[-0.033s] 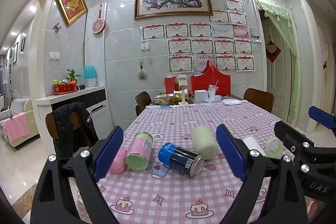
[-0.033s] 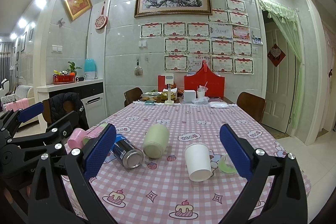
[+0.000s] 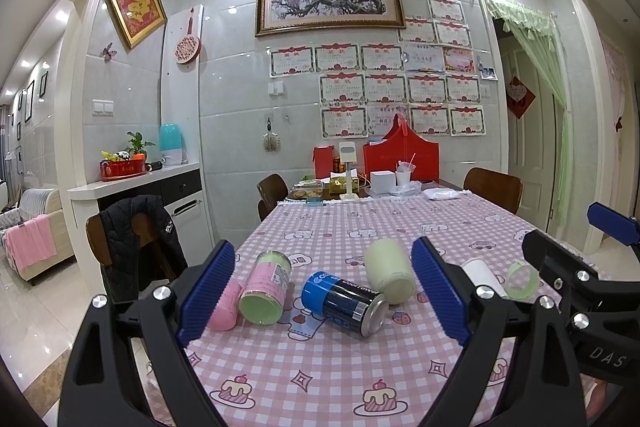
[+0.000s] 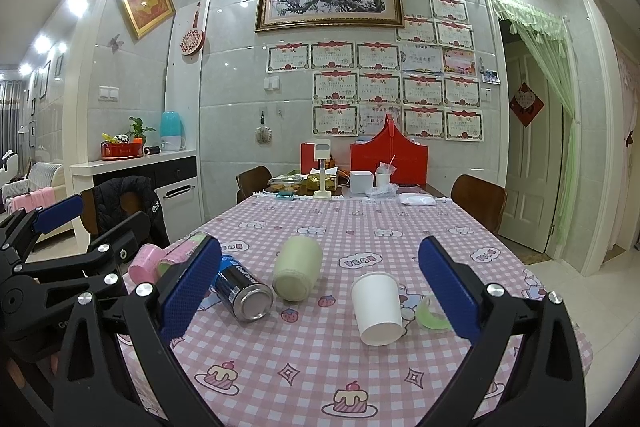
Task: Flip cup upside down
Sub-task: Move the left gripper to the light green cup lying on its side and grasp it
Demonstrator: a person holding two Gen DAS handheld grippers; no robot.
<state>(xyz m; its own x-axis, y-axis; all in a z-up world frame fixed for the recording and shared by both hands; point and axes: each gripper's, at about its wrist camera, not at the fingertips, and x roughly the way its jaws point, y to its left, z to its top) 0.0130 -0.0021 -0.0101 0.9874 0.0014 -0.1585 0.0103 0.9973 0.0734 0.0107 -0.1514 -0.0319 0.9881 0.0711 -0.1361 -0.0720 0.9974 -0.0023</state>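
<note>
From the left wrist view we see our left gripper (image 3: 322, 291) with its blue pads wide apart, holding nothing, above the pink checked tablecloth (image 3: 320, 367). The white paper cup (image 3: 482, 275) is mostly hidden behind the right-hand pad, so we cannot read its direction here. Left of it lie a cream cup (image 3: 390, 271), a blue can (image 3: 346, 303), a pink-and-green can (image 3: 266, 287) and a half-hidden pink cup (image 3: 224, 307).

From the right wrist view our right gripper (image 4: 320, 291) also stands spread apart and empty. The white paper cup (image 4: 378, 309) lies on its side between the pads, its long axis running toward us, the narrower base nearest us and the wide rim away. Just right of it a green ring (image 4: 432, 317) is partly covered by the pad. Left of the cup the left gripper (image 4: 80, 247) blocks the pink cans.
</note>
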